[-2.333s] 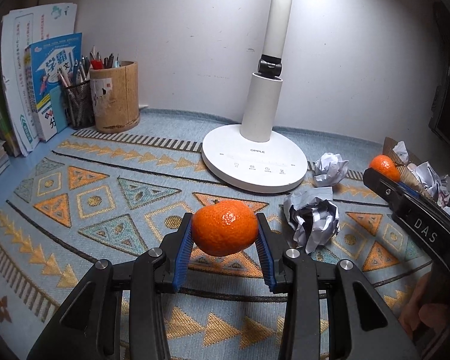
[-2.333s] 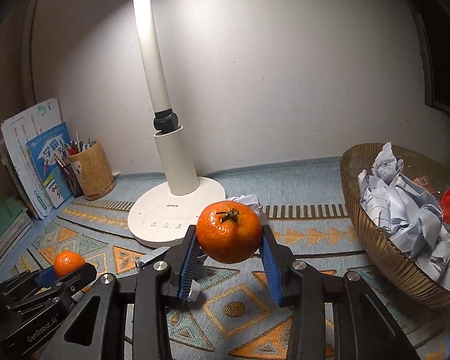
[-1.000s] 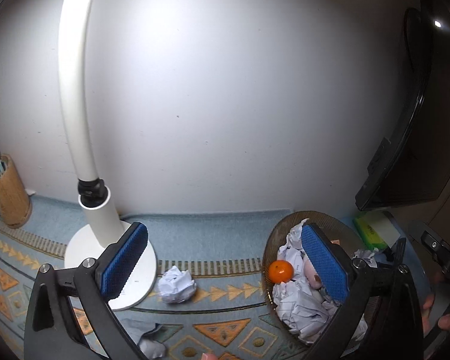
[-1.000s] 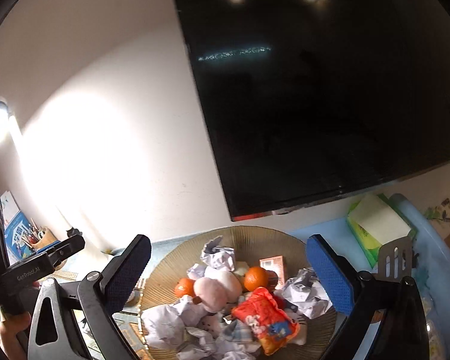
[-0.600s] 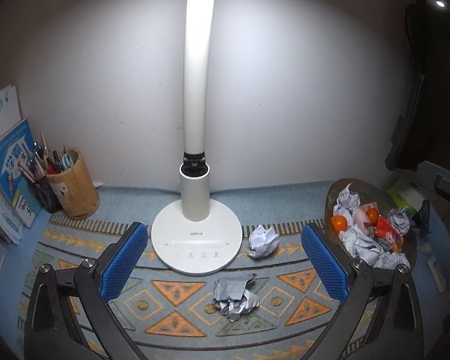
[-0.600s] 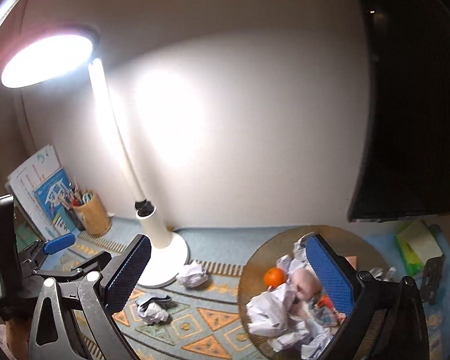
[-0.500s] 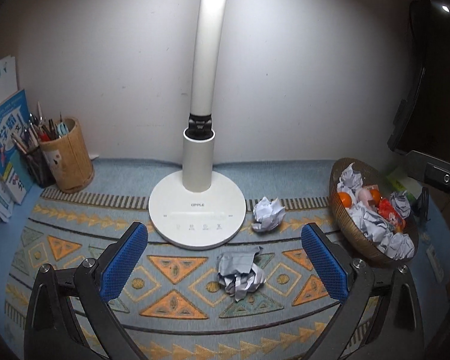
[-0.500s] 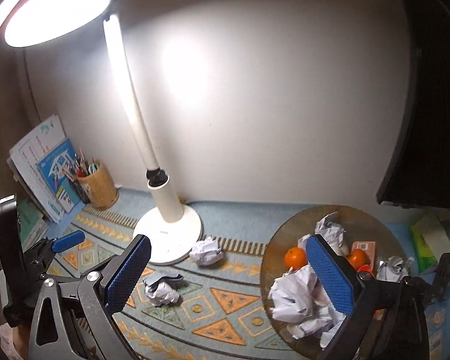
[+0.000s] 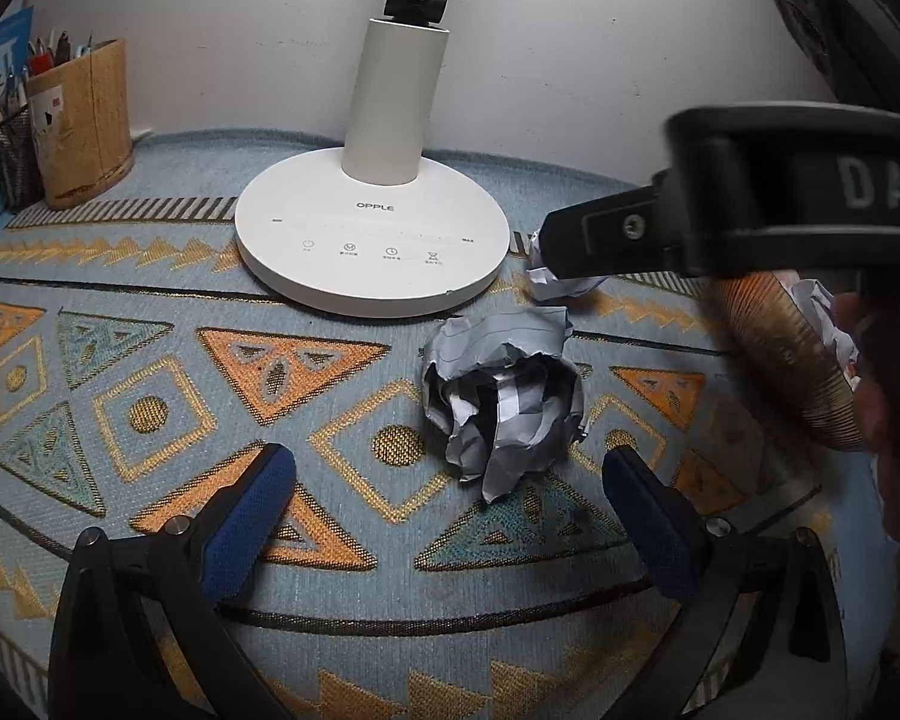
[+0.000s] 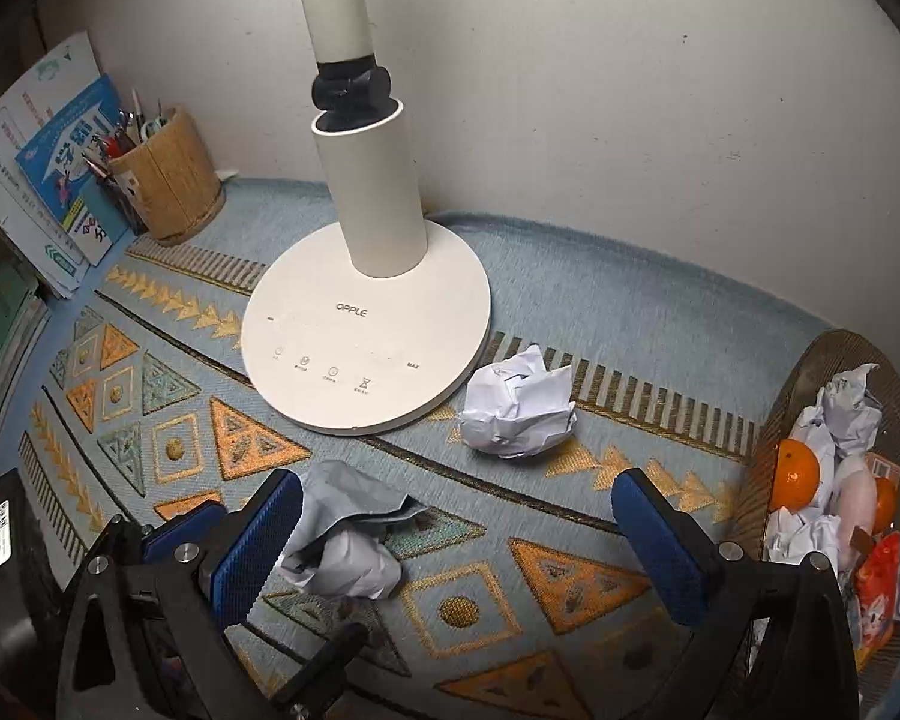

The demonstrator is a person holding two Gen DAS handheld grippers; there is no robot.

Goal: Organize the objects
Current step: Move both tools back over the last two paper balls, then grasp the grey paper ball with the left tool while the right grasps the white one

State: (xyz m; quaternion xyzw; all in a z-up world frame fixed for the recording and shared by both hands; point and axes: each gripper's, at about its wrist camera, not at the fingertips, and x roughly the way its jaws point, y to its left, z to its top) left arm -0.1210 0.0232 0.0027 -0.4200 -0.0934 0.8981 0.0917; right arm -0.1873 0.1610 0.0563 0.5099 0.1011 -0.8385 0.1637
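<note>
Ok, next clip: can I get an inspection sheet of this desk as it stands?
Surface: blue woven mat with orange triangle pattern.
Job's things: grey crumpled paper ball and white crumpled paper ball lie loose on the mat; brown woven basket holds paper wads and two oranges.
Clutter: white round-based desk lamp, bamboo pen pot, booklets.
Grippers: left tool open before the grey ball; right tool open.
Cables: nothing seen.
Surroundings: white wall.

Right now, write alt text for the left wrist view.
The open left claw hovers just short of a crumpled grey paper ball on a patterned mat. Behind stands a white lamp base; the right claw's black body crosses the upper right.
</note>
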